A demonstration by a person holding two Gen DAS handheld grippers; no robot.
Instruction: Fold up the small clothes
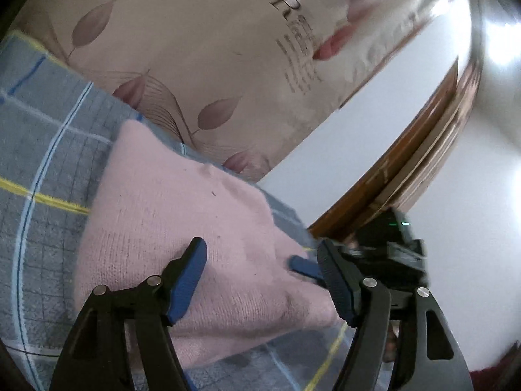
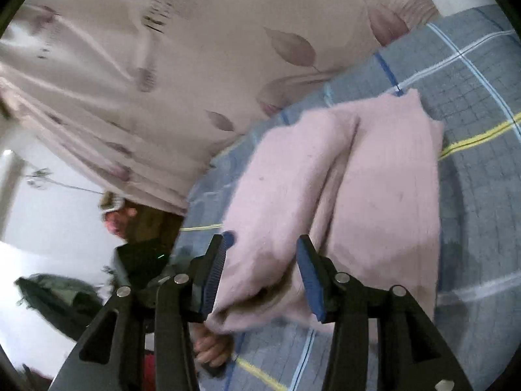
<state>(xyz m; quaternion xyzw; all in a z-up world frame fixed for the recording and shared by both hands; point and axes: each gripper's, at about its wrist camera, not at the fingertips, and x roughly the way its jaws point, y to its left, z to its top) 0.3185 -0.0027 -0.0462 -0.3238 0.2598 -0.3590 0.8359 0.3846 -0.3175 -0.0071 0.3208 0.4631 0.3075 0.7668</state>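
Note:
A pink knitted garment (image 1: 169, 215) lies folded on a grey-blue checked blanket (image 1: 49, 150). My left gripper (image 1: 262, 244) is open above the garment's near right corner, its pads clear of the cloth. The right gripper's blue finger (image 1: 302, 267) shows at that corner's edge. In the right wrist view the pink garment (image 2: 374, 176) shows two long folded halves with a crease between them. My right gripper (image 2: 263, 239) stands open astride the near end of the left half, with cloth between the fingers. The left gripper's black body (image 2: 143, 257) is at left.
A beige cloth with a leaf print (image 1: 195, 65) rises behind the blanket. A wooden frame (image 1: 407, 163) and a white wall (image 1: 472, 179) lie to the right. A hand (image 2: 211, 348) shows below the garment's near end, and a dark green bundle (image 2: 55, 296) lies at far left.

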